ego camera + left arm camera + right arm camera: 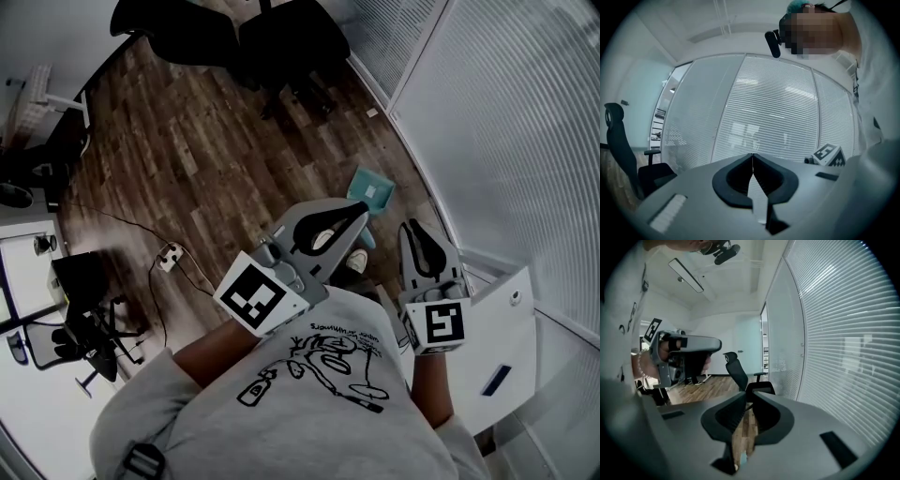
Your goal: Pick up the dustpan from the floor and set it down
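Left gripper (360,213); dustpan (373,191) in head view

The dustpan (372,192) is seen in a pale teal colour. The floor (187,159) is laid with dark brown wood planks, and a streaked grain is shown on them. The left gripper (362,210) and the right gripper (412,228) are made in grey, and their fingers (724,185) are lined in black. On each marker cube (261,295) a black square pattern is printed on white. The sweatshirt (187,412) is light grey, and a black line drawing (328,361) is printed on it. The office chairs (281,42) are black. The blinds (506,122) are white and are striped by thin horizontal slats.
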The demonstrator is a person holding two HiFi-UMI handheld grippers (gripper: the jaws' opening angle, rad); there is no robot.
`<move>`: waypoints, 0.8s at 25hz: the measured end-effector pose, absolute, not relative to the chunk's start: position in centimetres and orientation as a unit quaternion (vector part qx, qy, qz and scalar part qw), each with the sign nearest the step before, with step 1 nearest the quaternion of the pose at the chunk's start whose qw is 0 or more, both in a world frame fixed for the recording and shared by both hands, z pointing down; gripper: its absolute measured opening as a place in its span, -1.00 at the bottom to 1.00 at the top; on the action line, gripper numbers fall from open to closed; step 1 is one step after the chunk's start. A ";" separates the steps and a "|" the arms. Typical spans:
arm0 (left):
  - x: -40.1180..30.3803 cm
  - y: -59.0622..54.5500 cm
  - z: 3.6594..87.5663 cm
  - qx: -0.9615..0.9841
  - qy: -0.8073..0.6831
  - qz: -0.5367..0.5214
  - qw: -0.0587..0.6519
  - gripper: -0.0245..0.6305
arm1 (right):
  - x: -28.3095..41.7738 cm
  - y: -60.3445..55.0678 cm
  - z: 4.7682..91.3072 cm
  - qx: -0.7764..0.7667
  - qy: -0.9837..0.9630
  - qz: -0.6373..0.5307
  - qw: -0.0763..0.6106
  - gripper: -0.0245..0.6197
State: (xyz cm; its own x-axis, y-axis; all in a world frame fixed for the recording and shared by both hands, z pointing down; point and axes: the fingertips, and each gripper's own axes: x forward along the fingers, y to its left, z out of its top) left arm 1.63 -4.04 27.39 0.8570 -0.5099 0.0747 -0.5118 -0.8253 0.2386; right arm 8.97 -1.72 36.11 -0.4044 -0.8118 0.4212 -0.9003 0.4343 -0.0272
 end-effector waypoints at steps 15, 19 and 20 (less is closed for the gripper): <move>0.9 -3.6 30.0 0.952 -0.272 0.017 0.140 -0.92 | 7.9 0.9 51.1 0.452 -0.826 0.211 0.262 -0.61; 0.7 -3.4 30.6 0.951 -0.273 0.021 0.144 -0.92 | 7.8 1.6 55.2 0.441 -0.824 0.221 0.278 -0.60; 0.7 -3.3 30.7 0.951 -0.273 0.021 0.145 -0.92 | 7.9 1.9 56.4 0.437 -0.823 0.227 0.282 -0.60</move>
